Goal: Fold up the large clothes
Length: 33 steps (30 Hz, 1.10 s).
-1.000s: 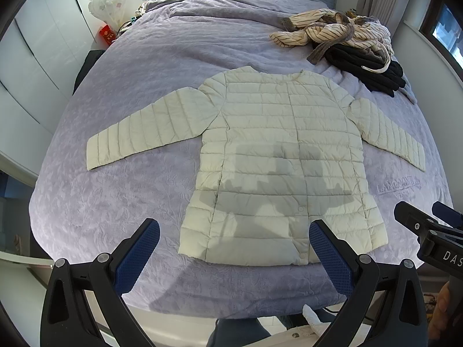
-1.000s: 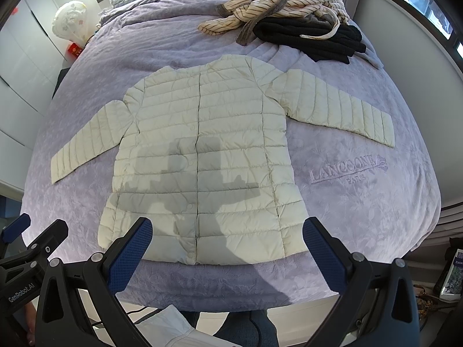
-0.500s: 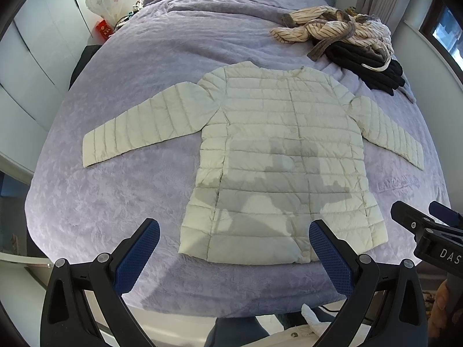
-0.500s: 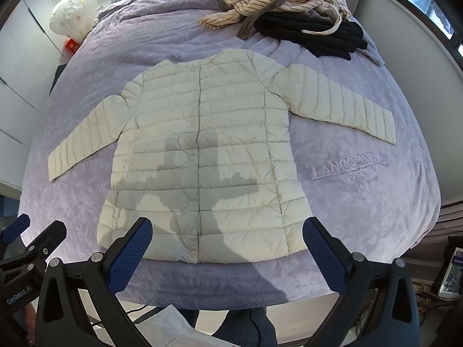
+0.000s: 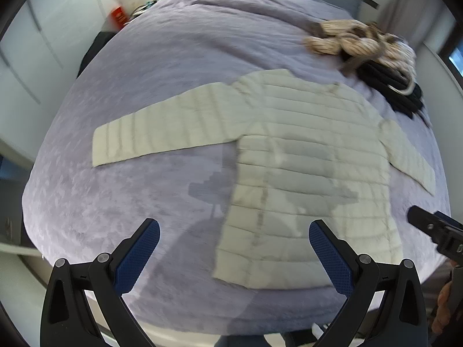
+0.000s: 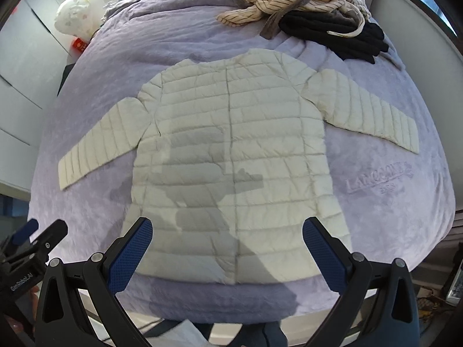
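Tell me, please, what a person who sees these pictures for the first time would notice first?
First, the cream quilted jacket, spread flat with both sleeves out in the middle of the lilac bedspread. Next, the heap of striped and black clothes behind it near the bed's head. At the near edge, the left tool and right tool hang open, holding nothing.

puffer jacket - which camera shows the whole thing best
The right wrist view: the cream puffer jacket lies centred and sharp, both sleeves and hem in full. The left wrist view is motion-blurred, the jacket is pushed right and its far sleeve is foreshortened.
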Each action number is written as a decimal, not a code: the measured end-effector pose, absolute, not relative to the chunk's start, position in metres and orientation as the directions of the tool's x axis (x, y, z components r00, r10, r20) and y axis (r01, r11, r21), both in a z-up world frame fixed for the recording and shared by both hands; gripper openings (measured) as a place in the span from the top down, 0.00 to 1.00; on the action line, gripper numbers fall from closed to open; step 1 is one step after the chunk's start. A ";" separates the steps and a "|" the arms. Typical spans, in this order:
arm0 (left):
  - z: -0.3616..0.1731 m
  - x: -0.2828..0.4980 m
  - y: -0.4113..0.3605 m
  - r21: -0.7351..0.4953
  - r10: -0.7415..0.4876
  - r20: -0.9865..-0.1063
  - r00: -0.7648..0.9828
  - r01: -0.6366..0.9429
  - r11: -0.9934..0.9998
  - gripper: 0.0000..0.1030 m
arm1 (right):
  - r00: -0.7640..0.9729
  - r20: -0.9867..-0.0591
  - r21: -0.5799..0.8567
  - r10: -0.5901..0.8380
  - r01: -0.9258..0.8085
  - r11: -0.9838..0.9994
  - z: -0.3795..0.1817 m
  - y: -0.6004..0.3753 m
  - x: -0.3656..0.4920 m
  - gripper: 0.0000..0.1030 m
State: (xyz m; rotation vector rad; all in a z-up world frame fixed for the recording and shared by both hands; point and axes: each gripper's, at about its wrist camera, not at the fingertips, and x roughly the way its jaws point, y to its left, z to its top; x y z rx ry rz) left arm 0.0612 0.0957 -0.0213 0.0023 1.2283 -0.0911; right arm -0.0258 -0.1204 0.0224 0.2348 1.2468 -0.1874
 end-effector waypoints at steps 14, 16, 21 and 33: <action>-0.099 0.125 0.215 -0.185 -0.137 -0.943 0.304 -0.137 0.973 0.00 | 0.134 -0.984 0.131 0.116 0.108 0.985 -0.043 -0.044 0.061 0.00; -0.112 0.136 0.232 -0.215 -0.153 -0.932 0.329 -0.161 0.963 0.00 | 0.116 -0.985 0.139 0.130 0.074 0.987 -0.056 -0.028 0.075 0.00; -0.151 0.161 0.269 -0.323 -0.224 -0.911 0.347 -0.262 0.909 0.00 | 0.115 -0.987 0.114 0.108 0.042 0.993 -0.083 -0.006 0.116 0.00; -0.217 0.208 0.314 -0.462 -0.279 -0.846 0.454 -0.364 0.809 0.00 | 0.238 -0.959 0.152 0.156 -0.039 0.988 -0.149 0.030 0.226 0.80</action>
